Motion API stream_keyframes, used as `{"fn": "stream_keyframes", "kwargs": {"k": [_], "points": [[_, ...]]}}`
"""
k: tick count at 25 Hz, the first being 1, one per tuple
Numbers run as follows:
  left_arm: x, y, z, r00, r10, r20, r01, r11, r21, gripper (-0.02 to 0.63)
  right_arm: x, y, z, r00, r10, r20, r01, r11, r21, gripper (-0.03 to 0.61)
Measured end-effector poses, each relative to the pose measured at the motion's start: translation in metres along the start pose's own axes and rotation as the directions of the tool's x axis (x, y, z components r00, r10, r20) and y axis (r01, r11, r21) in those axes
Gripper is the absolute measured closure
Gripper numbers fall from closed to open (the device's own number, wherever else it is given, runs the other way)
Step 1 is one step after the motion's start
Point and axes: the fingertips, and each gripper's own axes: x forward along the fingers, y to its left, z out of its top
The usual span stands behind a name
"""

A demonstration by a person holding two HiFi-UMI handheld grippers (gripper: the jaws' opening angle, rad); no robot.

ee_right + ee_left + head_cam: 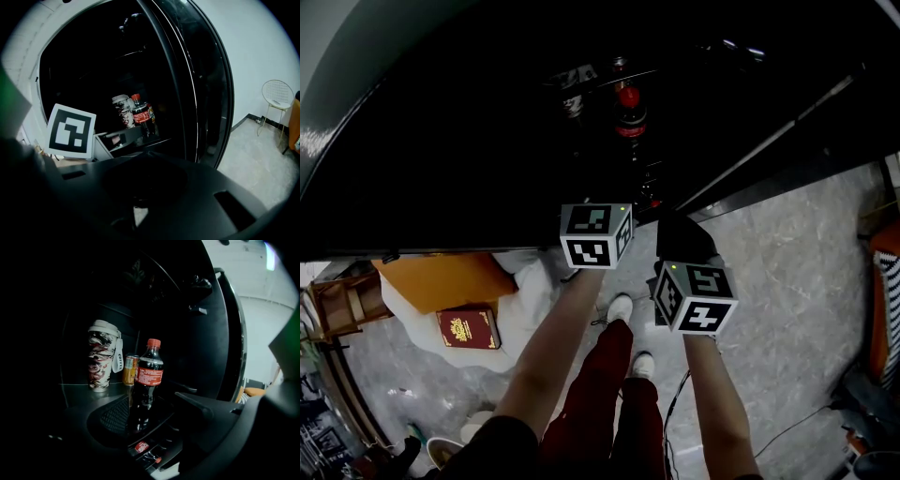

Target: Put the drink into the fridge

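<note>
The drink is a cola bottle (pixel 146 380) with a red cap and red label. It stands upright on a shelf of the dark fridge (pixel 487 122). My left gripper (pixel 154 401) reaches into the fridge, open, its jaws wide on either side of the bottle. A gap shows on the bottle's right. In the head view its marker cube (pixel 595 234) is at the fridge's edge, below the bottle (pixel 628 108). My right gripper (pixel 145 159) stays outside, shut and empty, and looks at the bottle (pixel 140 115) from behind the left cube (pixel 70 131).
A patterned coffee cup (pixel 102 356) and a yellow can (pixel 130 370) stand behind the bottle on the same shelf. The open fridge door (pixel 201 93) is to the right. A white wire chair (pixel 276 96) stands by the wall. A red book (pixel 467 328) lies beside the person's legs.
</note>
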Motion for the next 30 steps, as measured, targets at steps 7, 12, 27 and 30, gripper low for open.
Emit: {"fn": "stream_keyframes", "kwargs": {"k": [7, 12, 27, 30], "points": [[-0.032, -0.008, 0.011, 0.998, -0.046, 0.042, 0.046, 0.999, -0.014, 0.4, -0.013, 0.006, 0.004, 1.0, 0.009, 0.017, -0.009, 1.0, -0.001, 0.561], [-0.053, -0.017, 0.016, 0.993, -0.1, 0.056, 0.101, 0.995, -0.016, 0.523, -0.022, 0.009, 0.005, 0.999, 0.02, 0.03, -0.02, 1.0, 0.007, 0.561], [-0.135, -0.061, 0.042, 0.986, -0.156, 0.057, 0.157, 0.987, -0.015, 0.604, -0.096, 0.026, 0.04, 0.989, 0.085, 0.123, -0.081, 0.996, -0.036, 0.561], [-0.156, -0.067, 0.053, 0.987, -0.147, 0.064, 0.146, 0.989, 0.012, 0.604, -0.116, 0.032, 0.05, 0.985, 0.092, 0.146, -0.084, 0.995, -0.059, 0.563]]}}
